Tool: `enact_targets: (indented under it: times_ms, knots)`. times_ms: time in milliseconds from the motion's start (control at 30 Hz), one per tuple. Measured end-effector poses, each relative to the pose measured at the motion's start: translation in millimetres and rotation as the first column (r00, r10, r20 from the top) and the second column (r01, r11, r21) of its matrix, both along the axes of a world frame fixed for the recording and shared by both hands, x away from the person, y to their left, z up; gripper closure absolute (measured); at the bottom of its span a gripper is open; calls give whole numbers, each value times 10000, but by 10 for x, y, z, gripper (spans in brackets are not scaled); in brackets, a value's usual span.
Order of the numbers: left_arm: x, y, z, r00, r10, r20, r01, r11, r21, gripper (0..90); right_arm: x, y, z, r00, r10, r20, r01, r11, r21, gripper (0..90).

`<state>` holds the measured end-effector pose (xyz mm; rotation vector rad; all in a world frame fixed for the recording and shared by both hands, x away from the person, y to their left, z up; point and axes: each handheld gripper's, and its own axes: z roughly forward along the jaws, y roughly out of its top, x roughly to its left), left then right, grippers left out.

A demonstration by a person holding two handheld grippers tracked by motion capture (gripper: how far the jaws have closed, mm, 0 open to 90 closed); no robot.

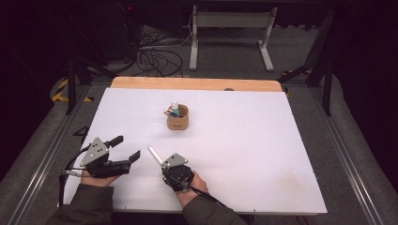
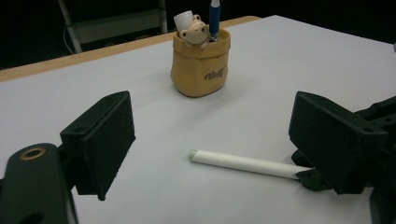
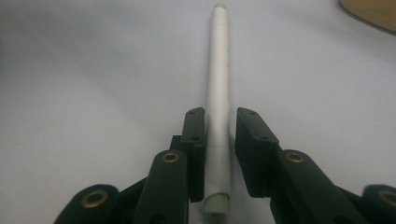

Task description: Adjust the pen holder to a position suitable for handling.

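A white pen is seen lying on the white surface, near its front edge, between the two grippers. The right gripper is held low over the pen's near end. In the right gripper view, its fingers are set on either side of the pen, drawn in close to the barrel; a thin gap is still visible on the right side, so a firm clamp cannot be confirmed. The pen's far tip is pointed away from the gripper, along the line of the fingers.

The left gripper is held just left of the pen, resting low at the surface. Its fingers are spread wide apart, with nothing between them; in the left gripper view the pen is seen lying beyond them, its far end gripped by the right gripper's tips.

A tan holder is placed farther back, near the middle of the surface, well apart from both grippers. A blue pen and a white cap are seen standing in the holder.
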<state>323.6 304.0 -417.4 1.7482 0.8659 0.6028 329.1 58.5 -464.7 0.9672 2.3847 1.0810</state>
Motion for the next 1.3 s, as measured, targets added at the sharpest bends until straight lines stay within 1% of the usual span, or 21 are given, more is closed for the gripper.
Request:
enact_targets:
  times_ms: [100,267,333,433,600,667,700,733,767,800,833,867,933,967,1000,1033,1100,1167,1233,1267,1300]
  knots:
    - [1,-12,-6,10000,-20,-3,20,10000,-16,150,5,1,1,10000,0,-30,0,10000,37,791]
    - [8,-21,-19,9999,-77,-69,77,10000,-2,149,16,-7,6,9999,111,-66,-111,9999,20,796]
    - [10,-24,-27,9999,-78,-110,78,10000,6,150,25,-15,9,9998,129,-134,-128,9999,113,797]
    - [14,-31,-39,9998,-86,-156,86,10000,21,150,22,-24,14,9999,167,-31,-166,9998,144,797]
    - [27,-65,-66,9996,-127,-271,128,9999,31,150,2,-96,66,9988,-20,480,-21,9963,859,796]
    - [30,-90,-76,9993,-175,-341,179,9998,100,150,-18,-126,97,9973,94,722,-185,9917,1270,796]
    - [32,-100,-81,9992,-204,-352,209,9997,146,150,-35,-135,115,9964,44,843,-158,9908,1344,796]
    - [35,-110,-86,9991,-219,-373,226,9996,170,150,-49,-146,132,9956,114,931,-257,9878,1534,796]
    - [37,-117,-91,9990,-243,-371,250,9995,193,150,-68,-156,148,9932,262,1135,-462,9830,1774,796]
    - [37,-128,-96,9988,-259,-407,265,9995,151,150,-89,-157,164,9908,245,1332,-476,9837,1733,795]
    - [37,-135,-99,9986,-291,-445,297,9995,135,150,-99,-162,176,9902,299,1366,-543,9824,1788,795]
    - [36,-140,-100,9983,-309,-495,316,9994,150,153,-107,-170,186,9896,339,1398,-609,9792,1937,795]
    - [37,-149,-106,9982,-314,-509,319,9994,98,158,-125,-179,204,9871,356,1559,-672,9769,2027,795]
    - [38,-155,-110,9980,-315,-548,319,9995,64,162,-134,-183,214,9859,458,1608,-807,9726,2180,796]
    - [41,-159,-112,9980,-307,-553,311,9995,74,165,-149,-187,225,9827,497,1785,-901,9700,2257,795]
    - [42,-161,-115,9979,-310,-573,315,9995,79,167,-161,-186,238,9806,496,1897,-925,9701,2245,796]
    - [43,-170,-119,9976,-317,-617,321,9995,63,170,-178,-185,257,9778,557,2021,-1046,9650,2404,796]
    - [41,-179,-121,9970,-409,-651,407,9992,-50,179,-187,-180,266,9760,628,2083,-1138,9634,2427,796]
    - [39,-187,-120,9968,-472,-644,459,9987,-220,188,-205,-174,268,9695,858,2294,-1440,9573,2506,796]
    - [39,-188,-118,9969,-479,-632,463,9986,-271,195,-216,-165,269,9667,909,2392,-1510,9573,2463,796]
    - [32,-188,-114,9964,-534,-661,511,9981,-357,200,-225,-159,270,9644,977,2458,-1610,9542,2523,796]
